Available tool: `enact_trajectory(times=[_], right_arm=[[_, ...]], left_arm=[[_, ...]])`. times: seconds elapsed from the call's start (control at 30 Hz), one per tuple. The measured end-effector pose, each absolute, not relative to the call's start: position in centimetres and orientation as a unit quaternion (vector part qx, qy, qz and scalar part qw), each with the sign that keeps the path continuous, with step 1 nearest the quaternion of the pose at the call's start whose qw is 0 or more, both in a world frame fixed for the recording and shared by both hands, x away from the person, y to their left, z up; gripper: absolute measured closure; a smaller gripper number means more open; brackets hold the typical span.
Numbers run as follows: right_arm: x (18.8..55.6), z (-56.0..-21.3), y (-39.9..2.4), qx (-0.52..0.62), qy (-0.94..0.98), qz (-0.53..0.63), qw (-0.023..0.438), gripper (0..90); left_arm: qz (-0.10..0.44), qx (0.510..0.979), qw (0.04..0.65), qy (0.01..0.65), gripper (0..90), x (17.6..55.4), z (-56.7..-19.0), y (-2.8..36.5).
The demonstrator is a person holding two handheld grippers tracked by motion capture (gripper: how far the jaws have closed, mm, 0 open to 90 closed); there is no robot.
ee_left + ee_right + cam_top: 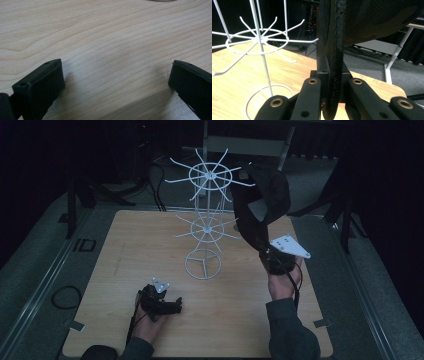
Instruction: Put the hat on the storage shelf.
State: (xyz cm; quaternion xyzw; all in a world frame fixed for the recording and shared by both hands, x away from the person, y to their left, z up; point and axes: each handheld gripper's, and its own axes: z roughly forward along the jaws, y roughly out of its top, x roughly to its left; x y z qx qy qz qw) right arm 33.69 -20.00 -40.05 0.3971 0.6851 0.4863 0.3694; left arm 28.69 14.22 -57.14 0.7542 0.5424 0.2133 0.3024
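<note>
Your right gripper (260, 237) is raised above the counter (125, 270), its jaws pressed together on the edge of a black cap (267, 195). The cap rises straight up from between those jaws and hangs just beside the top ring of prongs on the white wire rack (207, 227), which stands to the left of the jaws. Your left gripper (172, 306) rests low on the counter near you, well apart from the rack, its jaws spread wide with bare wood (112, 50) between them. Your left hand (150, 317) grips it from behind.
</note>
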Motion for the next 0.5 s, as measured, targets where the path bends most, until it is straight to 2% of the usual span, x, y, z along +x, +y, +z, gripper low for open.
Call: enact_trajectory(times=[0.2, 0.3, 0.33, 0.4, 0.5], right_arm=[[33.95, -40.3, -19.97, 0.394, 0.695, 0.481, 0.361, 81.6], [33.92, -40.32, -19.86, 0.39, 0.697, 0.482, 0.36, 73.3], [33.92, -40.32, -19.86, 0.39, 0.697, 0.482, 0.36, 73.3], [33.88, -40.29, -19.68, 0.386, 0.701, 0.48, 0.359, 64.3], [33.82, -40.31, -19.55, 0.383, 0.706, 0.477, 0.357, 57.9]], left_arm=[[0.213, 0.754, 0.302, 0.542, 0.1, 28.69, -57.14, 14.23], [0.214, 0.754, 0.302, 0.542, 0.1, 28.69, -57.14, 14.23], [0.214, 0.754, 0.302, 0.542, 0.1, 28.69, -57.14, 14.23], [0.213, 0.754, 0.302, 0.542, 0.1, 28.69, -57.14, 14.22], [0.213, 0.754, 0.302, 0.542, 0.1, 28.69, -57.14, 14.23]])
